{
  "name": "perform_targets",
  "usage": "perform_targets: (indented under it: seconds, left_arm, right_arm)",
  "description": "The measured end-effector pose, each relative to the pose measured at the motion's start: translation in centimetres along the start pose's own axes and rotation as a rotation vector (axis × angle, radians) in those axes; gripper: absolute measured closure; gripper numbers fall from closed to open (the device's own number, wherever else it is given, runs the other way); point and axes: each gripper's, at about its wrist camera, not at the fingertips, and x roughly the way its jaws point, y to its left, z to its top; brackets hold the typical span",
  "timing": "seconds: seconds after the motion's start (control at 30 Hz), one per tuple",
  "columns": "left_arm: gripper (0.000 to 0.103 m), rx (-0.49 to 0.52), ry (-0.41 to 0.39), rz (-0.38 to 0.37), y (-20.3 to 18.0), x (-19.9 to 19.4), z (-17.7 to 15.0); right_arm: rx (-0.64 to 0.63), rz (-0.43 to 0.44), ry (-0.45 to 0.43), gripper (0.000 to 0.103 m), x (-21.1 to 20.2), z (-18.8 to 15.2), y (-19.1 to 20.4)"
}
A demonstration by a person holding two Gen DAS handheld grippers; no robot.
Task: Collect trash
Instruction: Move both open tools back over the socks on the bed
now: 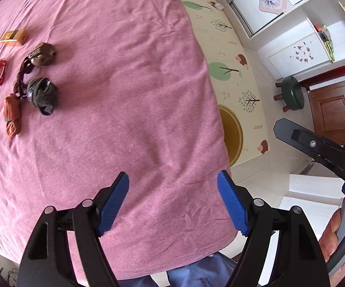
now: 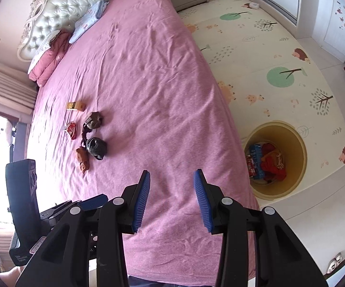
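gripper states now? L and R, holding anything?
Left gripper: open wide, empty, over the pink bedsheet.
Right gripper: open, narrower gap, empty.

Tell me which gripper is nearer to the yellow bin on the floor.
Right. The right gripper hangs over the bed's near end, with the yellow bin just off to its right. The left gripper sits on the far side of the right one, away from the bin.

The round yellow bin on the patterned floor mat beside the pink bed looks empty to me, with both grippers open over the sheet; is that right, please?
Not quite: the round yellow bin is not empty. The right wrist view shows red and blue wrappers inside it. The rest stands: it sits on the patterned floor mat beside the pink bed, with the left gripper and right gripper open.
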Motion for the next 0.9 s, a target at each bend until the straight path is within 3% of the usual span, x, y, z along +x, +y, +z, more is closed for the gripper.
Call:
perform_targets:
  seconds: [0.5, 0.9]
  left_arm:
    - [0.026, -0.248, -0.059, 0.056, 15.6, -3.6, -1.4]
    - [0.025, -0.340, -0.050, 0.069, 23.8, -3.1, 1.2]
  right_arm:
    - [-0.167, 0.044, 0.122, 0.063, 9.0, 0.2, 13.8]
    - [-0.223, 0.023, 0.192, 0.062, 15.7, 2.5, 20.1]
